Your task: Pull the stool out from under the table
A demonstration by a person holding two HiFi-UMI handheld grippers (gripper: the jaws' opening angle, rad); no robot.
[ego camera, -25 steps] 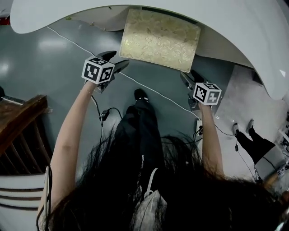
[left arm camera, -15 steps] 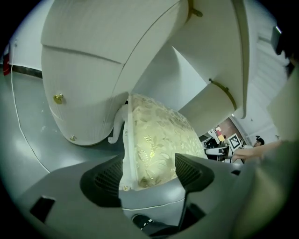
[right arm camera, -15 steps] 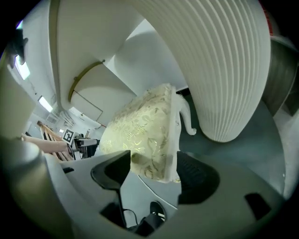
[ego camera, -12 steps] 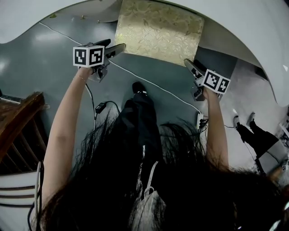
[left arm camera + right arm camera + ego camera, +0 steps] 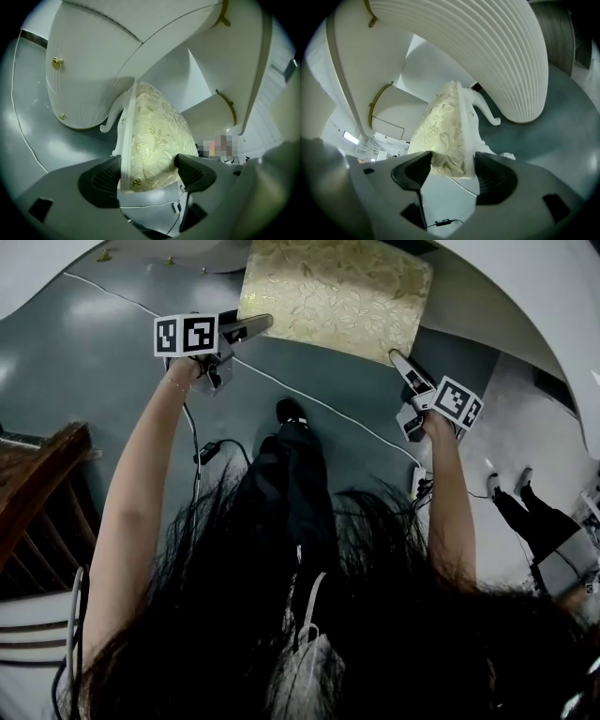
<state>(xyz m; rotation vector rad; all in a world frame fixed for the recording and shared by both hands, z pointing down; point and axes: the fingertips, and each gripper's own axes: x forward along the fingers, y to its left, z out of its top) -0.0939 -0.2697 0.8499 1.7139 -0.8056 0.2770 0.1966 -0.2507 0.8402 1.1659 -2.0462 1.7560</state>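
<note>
The stool has a gold leaf-patterned cushion on a white frame and stands half under the white table. My left gripper is at its near left corner, my right gripper at its near right corner. In the left gripper view the stool's corner lies between the wide jaws of the left gripper, which have just been opening. In the right gripper view the other corner sits between the spread jaws of the right gripper, which opened a moment earlier. I cannot see either pair of pads pressing.
A white cable crosses the grey floor in front of the stool, near the person's shoe. The table's ribbed pedestals flank the stool. Dark wooden furniture is at the left, another person's legs at the right.
Both grippers have rolled and moved forward from beside the stool onto its near corners. The stool's corners now lie between the jaws.
</note>
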